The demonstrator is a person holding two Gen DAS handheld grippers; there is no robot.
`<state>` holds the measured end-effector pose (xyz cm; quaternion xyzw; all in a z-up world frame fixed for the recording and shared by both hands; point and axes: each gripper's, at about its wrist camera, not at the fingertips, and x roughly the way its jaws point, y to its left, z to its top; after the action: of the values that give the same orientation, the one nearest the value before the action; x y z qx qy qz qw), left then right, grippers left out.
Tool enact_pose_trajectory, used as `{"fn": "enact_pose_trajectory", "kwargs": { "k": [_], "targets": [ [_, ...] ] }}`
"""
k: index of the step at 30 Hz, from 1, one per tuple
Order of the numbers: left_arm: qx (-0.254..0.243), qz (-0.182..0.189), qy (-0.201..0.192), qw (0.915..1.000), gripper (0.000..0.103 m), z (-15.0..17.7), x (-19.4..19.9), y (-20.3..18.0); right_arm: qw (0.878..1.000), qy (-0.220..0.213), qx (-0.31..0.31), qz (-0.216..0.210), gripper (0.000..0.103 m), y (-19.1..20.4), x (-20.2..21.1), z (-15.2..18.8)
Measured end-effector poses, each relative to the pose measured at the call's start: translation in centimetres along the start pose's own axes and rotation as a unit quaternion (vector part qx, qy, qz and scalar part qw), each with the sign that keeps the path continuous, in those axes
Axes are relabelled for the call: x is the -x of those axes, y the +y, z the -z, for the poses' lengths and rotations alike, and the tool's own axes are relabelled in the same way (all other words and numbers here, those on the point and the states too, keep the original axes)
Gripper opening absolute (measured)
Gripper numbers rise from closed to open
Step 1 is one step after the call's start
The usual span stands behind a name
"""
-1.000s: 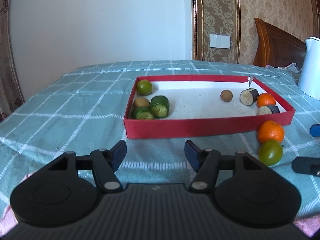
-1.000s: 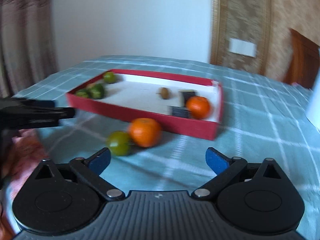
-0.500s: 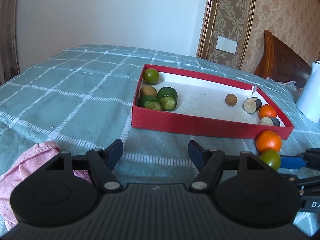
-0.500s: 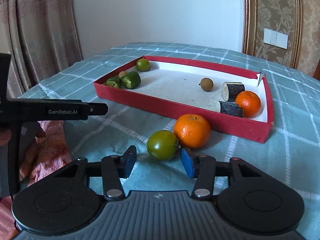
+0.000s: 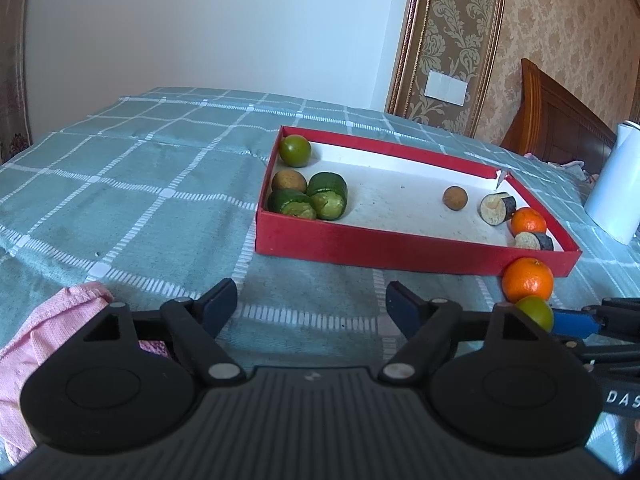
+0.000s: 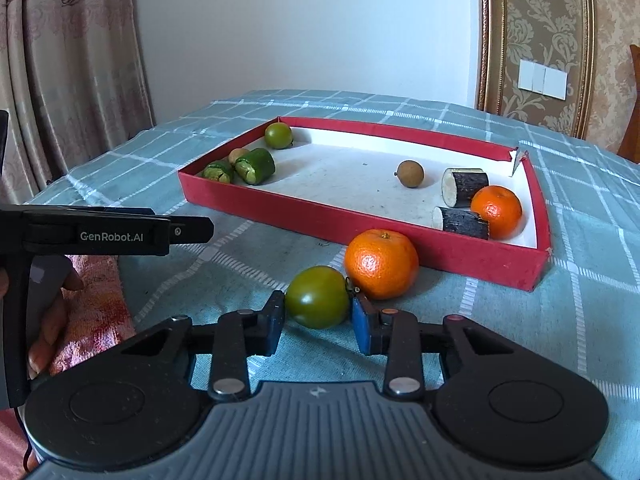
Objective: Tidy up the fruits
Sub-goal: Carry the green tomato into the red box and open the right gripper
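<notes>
Right wrist view: right gripper (image 6: 318, 322) jaws have just been closing and now pinch the green tomato (image 6: 318, 297) sitting on the checked tablecloth (image 6: 592, 320), near side of the red tray (image 6: 400, 236), touching the loose orange (image 6: 381, 264) on its right. Half a second ago the jaws stood either side of the fruit with gaps; now both pads press on it. Looks like the grasp is made, lift into the tray comes next; the orange outside remains to be done. Left gripper (image 5: 311, 306) jaws have just been opening, spread wide with nothing between them, hovering over cloth near the tray's left end. Tray already holds another green tomato (image 6: 278, 135), cucumber chunks (image 6: 256, 165), an orange (image 6: 497, 210).
</notes>
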<state>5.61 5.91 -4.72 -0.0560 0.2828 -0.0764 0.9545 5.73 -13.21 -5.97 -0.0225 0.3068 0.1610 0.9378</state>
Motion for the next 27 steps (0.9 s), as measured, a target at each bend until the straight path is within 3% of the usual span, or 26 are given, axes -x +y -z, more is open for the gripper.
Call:
{"fn": "enact_pose_trajectory", "kwargs": {
  "k": [6, 15, 21, 27],
  "targets": [
    [0.0, 0.003, 0.001, 1.0, 0.082, 0.0, -0.1, 0.1, 1.0, -0.019, -0.016, -0.003, 0.034, -0.9, 1.6, -0.4],
    [0.004, 0.007, 0.0, 1.0, 0.085, 0.0, 0.0, 0.2, 0.997, -0.065, -0.018, 0.028, 0.034, -2.8, 2.3, -3.7],
    [0.006, 0.009, -0.001, 0.9999, 0.085, 0.0, 0.0, 0.2, 0.997, -0.064, -0.015, 0.051, 0.034, -4.1, 0.0, -6.5],
    [0.008, 0.01, -0.001, 0.9999, 0.085, 0.0, 0.1, 0.3, 0.998, -0.036, 0.004, 0.06, 0.034, -4.5, -2.8, -7.6]
  ]
}}
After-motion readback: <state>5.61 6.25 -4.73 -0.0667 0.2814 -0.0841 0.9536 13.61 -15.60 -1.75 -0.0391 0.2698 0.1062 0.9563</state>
